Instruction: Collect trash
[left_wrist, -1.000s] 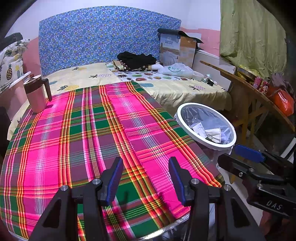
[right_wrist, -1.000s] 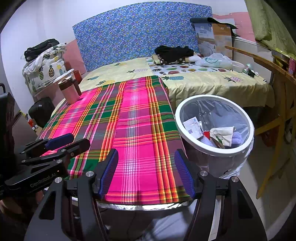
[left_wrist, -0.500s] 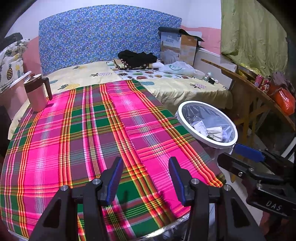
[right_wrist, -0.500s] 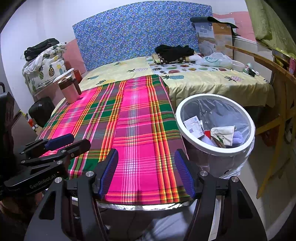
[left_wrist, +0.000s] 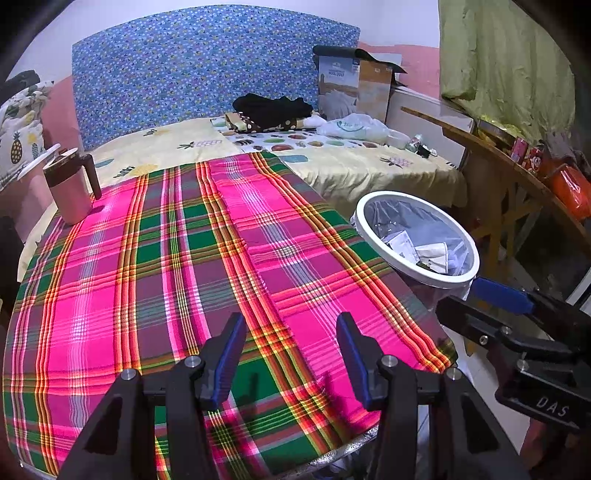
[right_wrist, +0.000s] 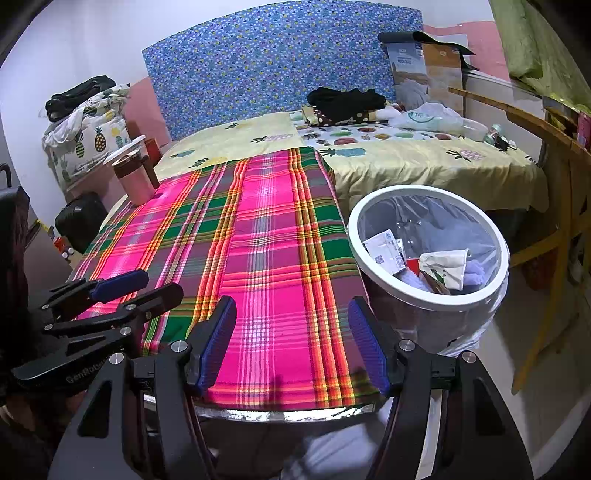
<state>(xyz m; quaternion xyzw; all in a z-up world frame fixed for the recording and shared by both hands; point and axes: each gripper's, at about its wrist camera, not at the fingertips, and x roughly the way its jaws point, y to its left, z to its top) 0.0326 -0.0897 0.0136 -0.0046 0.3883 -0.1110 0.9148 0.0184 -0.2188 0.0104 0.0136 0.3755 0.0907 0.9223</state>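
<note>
A white-rimmed trash bin (right_wrist: 428, 299) lined with a clear bag stands on the floor beside the table's right edge; in it lie paper scraps and wrappers (right_wrist: 443, 267). The same trash bin (left_wrist: 413, 275) shows right of the plaid cloth in the left wrist view. My left gripper (left_wrist: 291, 350) is open over the near edge of the pink plaid tablecloth (left_wrist: 184, 277), nothing between its blue pads. My right gripper (right_wrist: 291, 339) is open over the table's near right corner, empty too. Each gripper shows at the side of the other's view.
A pink mug with a dark lid (left_wrist: 70, 188) stands at the table's far left corner. Behind the table is a bed (right_wrist: 424, 162) with clothes and a plastic bag. A wooden table (left_wrist: 517, 173) with packets stands right of the bin.
The left wrist view has shifted slightly, so the bin sits a little lower and further right. The right gripper has kept still. Both jaws stand as wide as before.
</note>
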